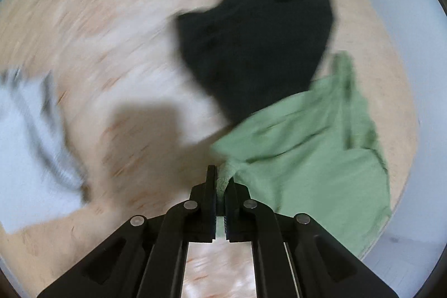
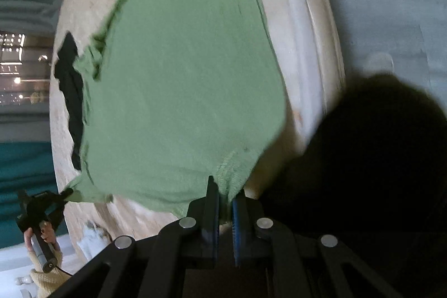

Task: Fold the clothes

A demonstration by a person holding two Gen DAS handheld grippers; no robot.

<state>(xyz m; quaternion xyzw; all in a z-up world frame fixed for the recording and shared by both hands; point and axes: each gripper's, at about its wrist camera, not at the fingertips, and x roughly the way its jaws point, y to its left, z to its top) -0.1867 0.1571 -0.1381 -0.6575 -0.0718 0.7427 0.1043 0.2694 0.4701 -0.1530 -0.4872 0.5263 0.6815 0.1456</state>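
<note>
**Both grippers pinch green cloth**

Left gripper (image 1: 220, 180): fingers closed tight on a ribbed edge of the green cloth (image 1: 307, 147), fabric bunched between the pads. The cloth trails right from the pinch across the round table (image 1: 111, 18). A black garment (image 1: 257, 46) lies just beyond, its near edge under or against the green one; blur hides which. A white cloth (image 1: 25, 147) with a grey striped border sits at the table's left edge, well apart.

Right gripper (image 2: 225, 200): fingers closed on another ribbed edge of the green cloth (image 2: 190, 69), fabric squeezed between the blue pads (image 2: 236, 228). The cloth spreads out ahead over the table (image 2: 307, 46). The black garment (image 2: 69, 91) peeks out at its left side. At lower left the left gripper (image 2: 68, 192) grips a corner of the green cloth, a hand (image 2: 42, 235) on its handle.
</note>
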